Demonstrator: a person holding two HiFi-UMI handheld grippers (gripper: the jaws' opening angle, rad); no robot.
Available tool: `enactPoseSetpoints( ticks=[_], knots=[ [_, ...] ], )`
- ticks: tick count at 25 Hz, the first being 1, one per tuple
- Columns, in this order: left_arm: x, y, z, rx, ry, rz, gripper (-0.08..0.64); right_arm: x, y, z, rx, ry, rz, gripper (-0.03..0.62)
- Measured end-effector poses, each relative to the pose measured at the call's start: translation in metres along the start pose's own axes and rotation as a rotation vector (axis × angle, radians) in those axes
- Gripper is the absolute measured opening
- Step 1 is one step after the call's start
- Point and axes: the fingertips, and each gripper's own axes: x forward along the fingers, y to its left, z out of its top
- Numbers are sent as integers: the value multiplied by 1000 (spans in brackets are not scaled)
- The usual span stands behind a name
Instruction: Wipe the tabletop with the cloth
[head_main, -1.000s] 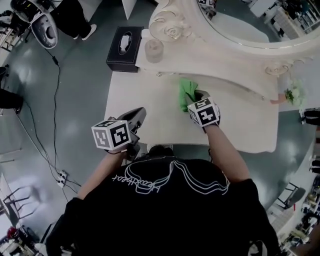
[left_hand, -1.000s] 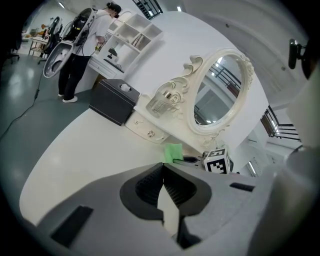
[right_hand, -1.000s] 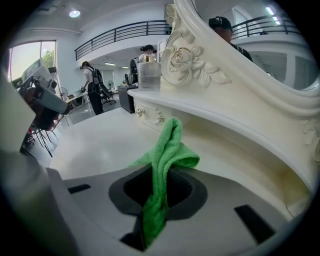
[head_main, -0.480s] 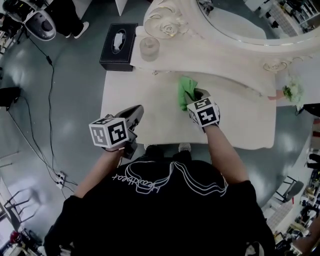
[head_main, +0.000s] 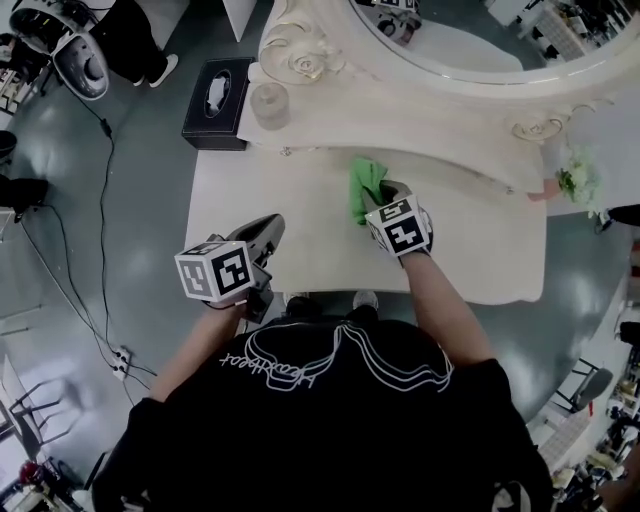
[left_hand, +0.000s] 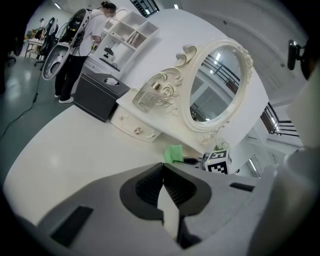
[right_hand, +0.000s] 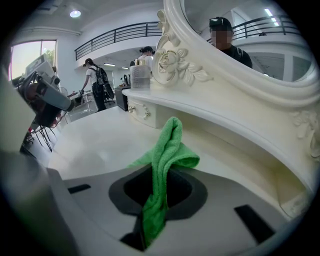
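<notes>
My right gripper (right_hand: 159, 192) pinches the soft green microfibre cloth (right_hand: 167, 150), bunched into a narrow fold, over the smooth, glossy cream tabletop (head_main: 290, 215) towards 12 o'clock. Pushing further could ram the hard carved cream mirror base (right_hand: 210, 107) or tug the cloth loose. My left gripper (left_hand: 162, 182), jaws pressed together on nothing, hangs at 7 o'clock.
</notes>
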Motion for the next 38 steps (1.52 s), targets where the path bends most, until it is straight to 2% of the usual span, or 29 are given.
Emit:
enactPoseSetpoints(
  ticks=[13,28,38],
  knots=[
    [14,-34,-18,16,-5,36,5,-17,-29,-21,4,-23,5,54],
    [29,-64,-23,54,18,23,3,-33,-58,-43,29,-23,-16,54],
    [45,-91,-30,74,30,1,5,-54,-89,-71,60,-7,-60,54]
  ],
)
